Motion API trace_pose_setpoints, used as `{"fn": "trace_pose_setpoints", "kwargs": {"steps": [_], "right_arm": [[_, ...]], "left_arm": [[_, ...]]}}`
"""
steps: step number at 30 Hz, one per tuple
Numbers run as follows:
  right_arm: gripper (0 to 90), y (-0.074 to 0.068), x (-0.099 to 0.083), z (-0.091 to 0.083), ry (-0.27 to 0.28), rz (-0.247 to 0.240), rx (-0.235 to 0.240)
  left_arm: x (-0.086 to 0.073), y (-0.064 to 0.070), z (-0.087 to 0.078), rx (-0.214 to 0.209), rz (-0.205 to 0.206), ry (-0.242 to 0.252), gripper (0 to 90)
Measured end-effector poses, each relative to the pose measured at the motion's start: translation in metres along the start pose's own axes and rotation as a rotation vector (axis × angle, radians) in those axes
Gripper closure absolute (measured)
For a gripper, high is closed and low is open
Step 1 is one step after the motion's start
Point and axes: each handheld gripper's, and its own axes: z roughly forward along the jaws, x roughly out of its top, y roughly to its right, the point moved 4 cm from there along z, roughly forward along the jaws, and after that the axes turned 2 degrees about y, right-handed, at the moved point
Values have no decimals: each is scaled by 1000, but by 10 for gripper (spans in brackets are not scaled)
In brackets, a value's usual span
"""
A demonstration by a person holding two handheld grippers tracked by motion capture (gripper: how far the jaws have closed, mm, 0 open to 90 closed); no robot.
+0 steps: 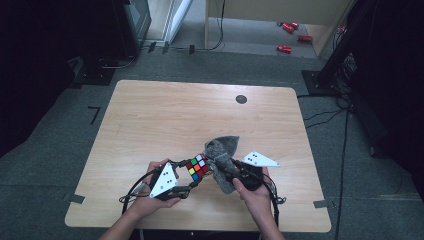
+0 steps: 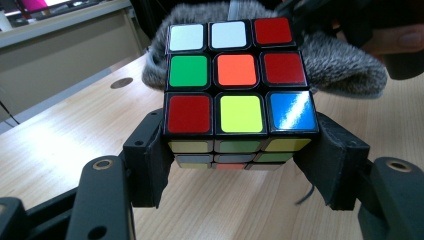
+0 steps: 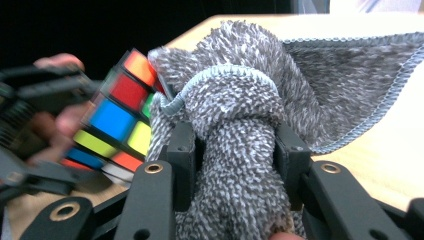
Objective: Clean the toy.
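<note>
— Where's the puzzle cube (image 1: 198, 166)?

— Near the table (image 1: 150, 115) edge closest to the person, clamped between the left gripper's (image 2: 240, 162) jaws, lifted off the wood.

— And the cloth (image 3: 240, 150)?

— Bunched tight in the right gripper (image 3: 235, 155), pressed against the cube's far side. From above that's a grey lump; the right gripper view shows its hemmed edge touching the cube.

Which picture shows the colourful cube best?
The left gripper view: the cube is close and sharp between the jaws, every top sticker clear. The high view shows it small; the right gripper view shows it blurred, partly behind the cloth.
</note>
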Motion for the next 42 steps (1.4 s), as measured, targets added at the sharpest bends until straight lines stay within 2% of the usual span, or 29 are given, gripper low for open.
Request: {"fn": "trace_pose_setpoints", "kwargs": {"steps": [2,3,4,7,8,9,10,11,13,15,16,18,19,20,22,23,24,26,29,31,32,33,35,37,38,39,42], "right_arm": [[616,-7,7,-5,42,-9,46],[615,-14,12,-8,71,-13,86],[615,-17,15,-9,80,-20,96],[615,-21,15,-7,62,-47,74],[617,-17,13,-6,62,-28,71],[617,-12,9,-4,40,-21,48],[619,-7,5,-3,16,-28,2],[620,-5,3,-3,18,-37,-24],[620,-11,7,-6,59,-54,-10],[616,-31,15,-8,90,-175,-4],[613,-39,16,-7,85,-219,-2],[608,-57,12,-2,49,-343,-13],[604,-65,6,4,14,-427,-55],[595,-70,2,9,-5,-480,-88],[590,-80,-9,17,-38,-618,-156],[590,-81,-11,20,-49,-657,-185],[590,-81,-11,20,-51,-658,-194],[591,-74,-7,17,-37,-600,-204],[594,-52,2,8,-12,-487,-240],[600,-39,5,3,-3,-419,-260],[600,-33,6,1,-1,-382,-255],[600,-28,7,-1,9,-337,-228],[603,-20,7,-4,46,-223,-123],[605,-15,7,-4,75,-120,-30],[605,-13,6,-4,80,-82,-1],[606,-10,5,-3,77,-63,13],[605,-3,2,-1,48,-54,-10]], "left_arm": [[-2,2,2,-4,21,-22,349],[-3,3,3,-6,27,-24,348],[-3,5,3,-12,32,-23,348],[0,7,2,-7,45,-16,348],[1,6,1,-9,38,-7,348],[2,5,0,-10,28,-3,348],[3,4,0,2,23,-6,348],[3,3,1,14,25,-21,348],[1,1,4,39,37,-70,348],[-1,2,7,47,36,-101,349],[-2,3,9,57,39,-121,348],[-1,8,13,73,52,-165,348],[-1,10,14,79,64,-187,349],[0,13,15,92,91,-208,349],[-1,17,17,112,137,-242,349],[-1,17,16,111,137,-242,349],[-1,16,16,103,121,-234,350],[-1,14,15,108,116,-227,350],[-1,13,14,99,107,-213,350],[-1,12,12,80,90,-185,350],[1,11,10,67,75,-158,350],[3,11,8,53,57,-124,350],[7,9,3,26,47,-54,349],[10,8,-2,12,40,-10,349],[11,8,-4,7,36,6,349],[12,7,-6,3,28,22,349],[14,6,-7,4,13,34,349]]}}
